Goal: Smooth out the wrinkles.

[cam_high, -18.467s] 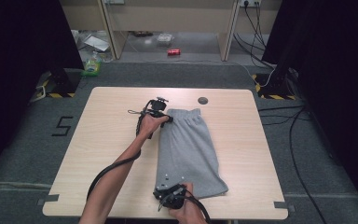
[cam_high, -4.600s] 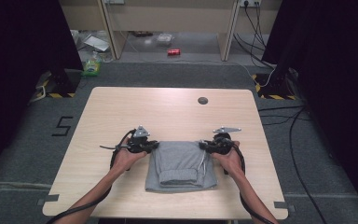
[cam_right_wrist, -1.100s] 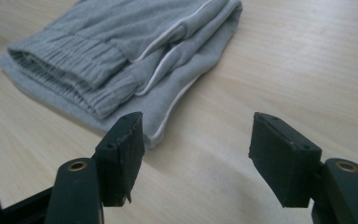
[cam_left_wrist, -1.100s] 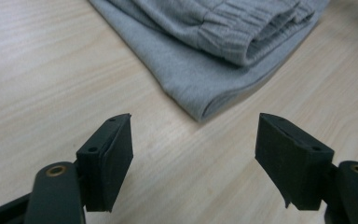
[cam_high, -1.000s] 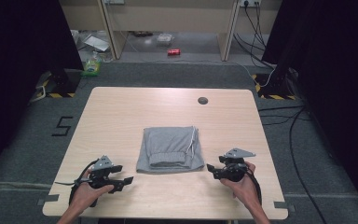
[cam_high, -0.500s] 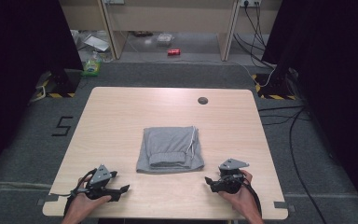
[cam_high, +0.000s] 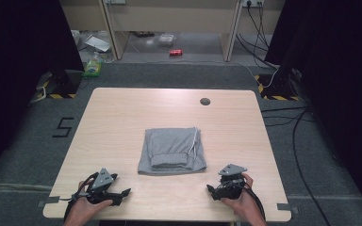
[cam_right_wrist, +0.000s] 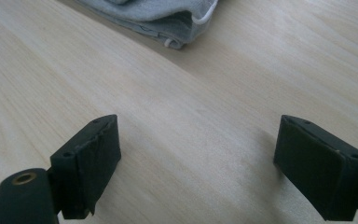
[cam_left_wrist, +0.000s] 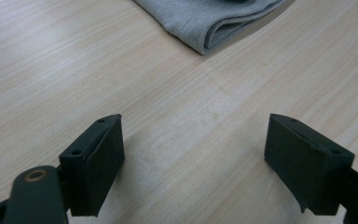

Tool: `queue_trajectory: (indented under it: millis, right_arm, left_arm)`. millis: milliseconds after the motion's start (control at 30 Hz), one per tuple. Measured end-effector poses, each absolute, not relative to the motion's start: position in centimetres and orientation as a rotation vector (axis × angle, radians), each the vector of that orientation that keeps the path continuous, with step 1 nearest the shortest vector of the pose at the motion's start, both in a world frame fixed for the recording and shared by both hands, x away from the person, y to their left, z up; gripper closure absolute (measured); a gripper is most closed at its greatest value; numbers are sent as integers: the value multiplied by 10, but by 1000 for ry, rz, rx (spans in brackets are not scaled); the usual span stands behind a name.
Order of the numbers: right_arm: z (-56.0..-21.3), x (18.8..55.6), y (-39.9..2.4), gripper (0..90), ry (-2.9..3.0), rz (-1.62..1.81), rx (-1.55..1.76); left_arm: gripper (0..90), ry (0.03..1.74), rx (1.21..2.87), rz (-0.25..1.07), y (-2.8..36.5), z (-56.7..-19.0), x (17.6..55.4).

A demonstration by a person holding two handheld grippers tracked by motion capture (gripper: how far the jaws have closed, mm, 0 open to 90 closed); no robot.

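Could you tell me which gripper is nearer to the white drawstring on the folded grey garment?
Right. The right gripper sits below the white drawstring, which runs along the garment's right edge; the left gripper is across at the garment's lower left.

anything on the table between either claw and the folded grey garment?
Nothing visible. The folded grey fabric garment lies mid-table; the left claw and right claw sit at the near edge, both open and empty, with bare light wooden tabletop between each and the cloth.

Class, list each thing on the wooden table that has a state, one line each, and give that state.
Grey fabric garment with a white drawstring: folded into a flat rectangle, untouched.
Left gripper: jaws open, just widened, nothing between them.
Right gripper: jaws open, just widened, nothing between them.
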State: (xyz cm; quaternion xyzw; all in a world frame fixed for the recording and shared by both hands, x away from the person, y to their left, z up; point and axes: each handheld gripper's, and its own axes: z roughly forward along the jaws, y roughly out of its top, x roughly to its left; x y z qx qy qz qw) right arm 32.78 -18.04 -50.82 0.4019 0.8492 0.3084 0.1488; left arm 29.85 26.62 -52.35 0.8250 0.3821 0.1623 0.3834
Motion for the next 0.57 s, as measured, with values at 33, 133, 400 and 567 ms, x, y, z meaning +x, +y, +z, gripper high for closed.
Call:
queue_trajectory:
  millis: [33,133,400,567]
  right_arm:
    - [-508,328,-181,145,2439,887,1159]
    - [-509,328,-181,138,2436,890,1158]
    - [-509,329,-181,130,2441,895,1148]
    - [-509,329,-182,127,2443,897,1143]
  left_arm:
    - [191,974,2103,414,266,-523,298]
    - [191,973,2104,414,266,-523,299]
    - [188,972,2104,412,266,-523,299]
    - [187,972,2105,412,266,-523,299]
